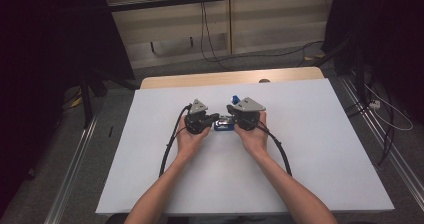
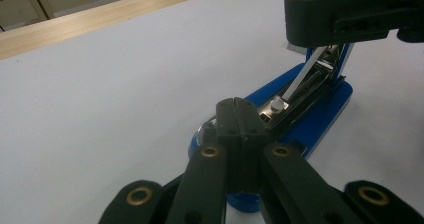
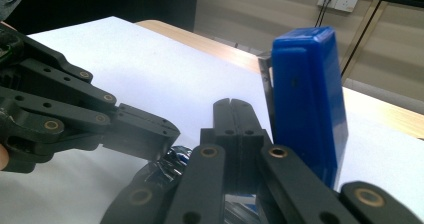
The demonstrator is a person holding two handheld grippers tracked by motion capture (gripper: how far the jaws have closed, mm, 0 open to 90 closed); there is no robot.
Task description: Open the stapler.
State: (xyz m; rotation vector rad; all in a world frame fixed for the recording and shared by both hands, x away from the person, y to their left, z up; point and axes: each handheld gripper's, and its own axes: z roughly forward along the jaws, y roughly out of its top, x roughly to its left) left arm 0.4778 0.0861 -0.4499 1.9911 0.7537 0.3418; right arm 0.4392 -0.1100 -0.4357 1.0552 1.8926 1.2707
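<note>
A blue stapler (image 1: 224, 124) lies on the white table (image 1: 305, 154) between the two hand-held grippers, opened up. Its blue lid (image 3: 307, 109) stands nearly upright, and its metal magazine (image 2: 312, 76) tilts up off the blue base (image 2: 325, 119). My left gripper (image 1: 215, 118) comes in from the left; its jaws are shut together, and its tip (image 2: 242, 106) is over the stapler's near end, beside a metal stud. My right gripper (image 1: 231, 115) is shut too, its tip (image 3: 232, 106) just left of the upright lid. I see nothing between either pair of jaws.
A wooden strip (image 1: 230, 77) runs along the table's far edge. Beyond it is grey floor with cables (image 1: 210, 44) and a pale wall. Dark stands (image 1: 90, 89) flank the table, and more cables (image 1: 380, 109) lie on the floor at right.
</note>
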